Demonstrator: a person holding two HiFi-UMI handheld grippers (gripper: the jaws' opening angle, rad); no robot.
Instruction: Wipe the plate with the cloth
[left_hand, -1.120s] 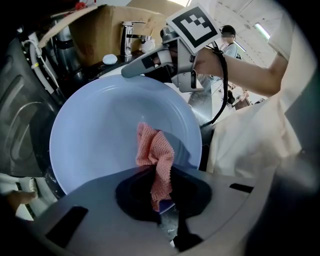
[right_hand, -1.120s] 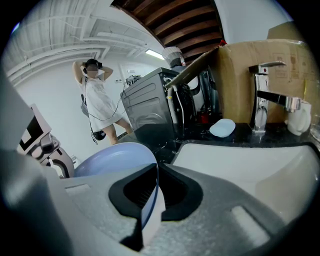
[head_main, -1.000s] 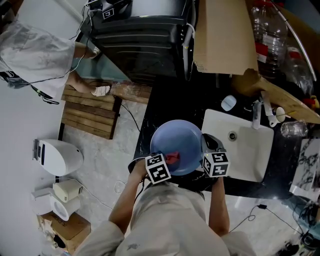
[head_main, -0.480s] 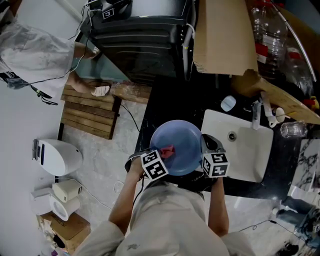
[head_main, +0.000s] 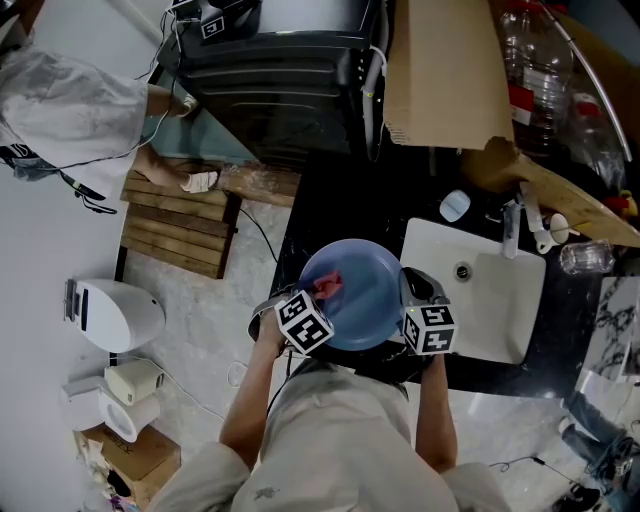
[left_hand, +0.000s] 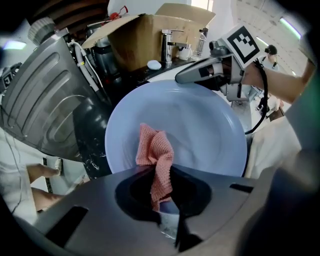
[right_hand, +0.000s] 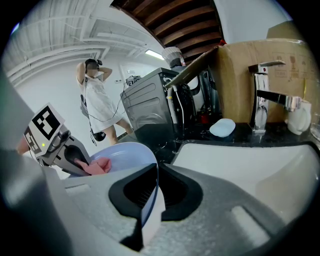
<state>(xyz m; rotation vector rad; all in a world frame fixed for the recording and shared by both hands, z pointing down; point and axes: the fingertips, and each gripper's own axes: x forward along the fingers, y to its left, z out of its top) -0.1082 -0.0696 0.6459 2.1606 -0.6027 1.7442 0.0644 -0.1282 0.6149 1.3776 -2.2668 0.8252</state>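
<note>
Now farther forward, left hand-held gripper (left_hand: 161, 197) tight on cloth (left_hand: 155, 150), right one (right_hand: 151, 200) on plate (right_hand: 122, 155)

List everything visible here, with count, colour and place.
plate: 1, blue, at the counter's front edge
cloth: 1, pink, on the plate's left part
counter: 1, black, centre
sink: 1, white, right of the plate
faucet: 1, silver, behind the sink
oval bar: 1, pale blue, on the counter by the faucet
box: 1, brown cardboard, back of the counter
bottles: at least 2, clear, top right
appliance: 1, dark, behind the counter
pallet: 1, wooden, on the floor at left
bystander: 1, white clothes, far left
left gripper: shut on the cloth
right gripper: shut on the plate's rim
</note>
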